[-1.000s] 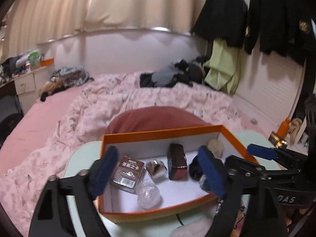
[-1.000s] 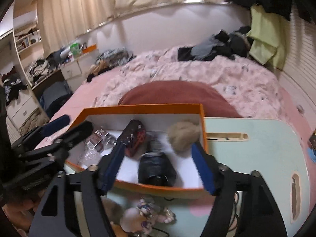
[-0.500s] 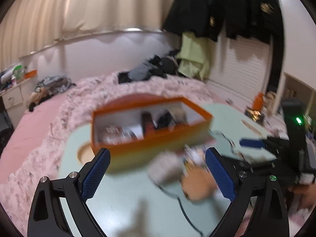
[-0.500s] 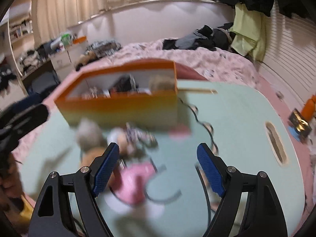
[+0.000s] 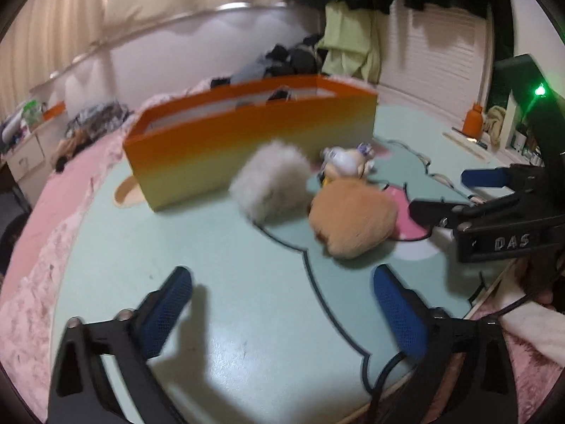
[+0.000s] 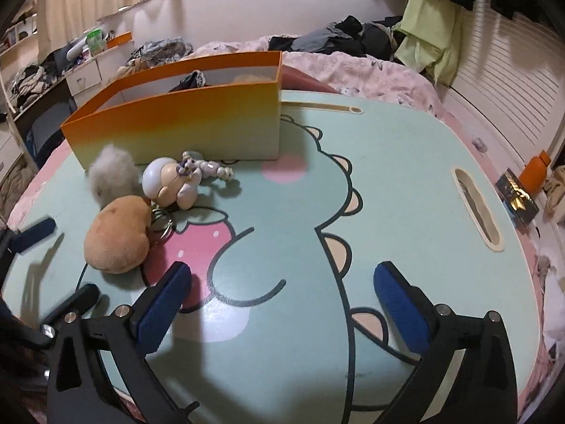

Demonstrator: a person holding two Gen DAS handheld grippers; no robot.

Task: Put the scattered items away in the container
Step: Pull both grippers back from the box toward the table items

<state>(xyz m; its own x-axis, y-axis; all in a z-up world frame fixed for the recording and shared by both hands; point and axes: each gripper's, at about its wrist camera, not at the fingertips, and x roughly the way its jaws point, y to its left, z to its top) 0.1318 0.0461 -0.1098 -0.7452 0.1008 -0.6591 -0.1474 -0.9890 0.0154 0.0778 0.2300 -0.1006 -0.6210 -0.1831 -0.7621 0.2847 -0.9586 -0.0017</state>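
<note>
Hovering over the mint-green worktop (image 6: 406, 183), the left gripper (image 5: 282, 312) and right gripper (image 6: 282, 304) both have fingers spread wide, having just been opening, nothing between them. The tan plush (image 6: 118, 236), grey pompom (image 6: 111, 173) and figurine keychain (image 6: 176, 183) lie at ten o'clock in the right view, just beside the orange box (image 6: 183, 123).

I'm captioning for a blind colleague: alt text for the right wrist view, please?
Open right gripper hovers over a mint-green dinosaur-print table; a tan plush toy, grey fluffy pom-pom and white figurine keychain lie beside an orange cardboard box.
</note>
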